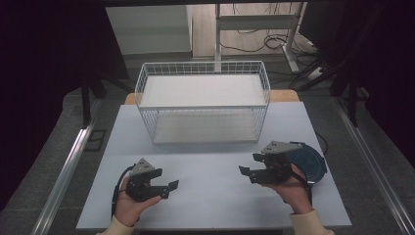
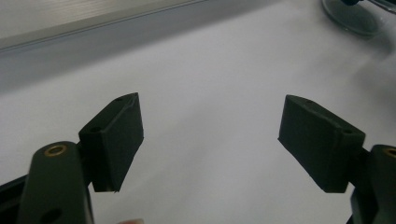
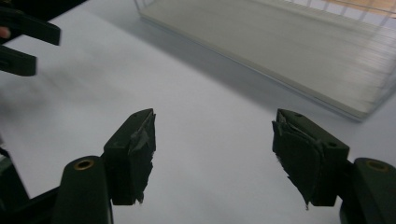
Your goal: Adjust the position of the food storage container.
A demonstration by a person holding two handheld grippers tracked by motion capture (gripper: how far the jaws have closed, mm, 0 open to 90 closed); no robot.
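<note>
Over the near half of the pale table (image 1: pixel 210 196), left gripper (image 1: pixel 169 188) and right gripper (image 1: pixel 247 172) hover with jaws wide and empty, pointed at each other, dark blue plate (image 1: pixel 313 164) just behind the right one, wire basket (image 1: pixel 203 100) empty beyond; likely pre-start, next move a reach for the plate.

We see wire basket (image 1: pixel 203 100) at back centre of counter (image 1: pixel 210 196). Bowl (image 1: pixel 313 166) at right edge, just behind right gripper (image 1: pixel 246 170). Left gripper (image 1: pixel 171 188) at front left; grippers well apart, nothing between jaws.
</note>
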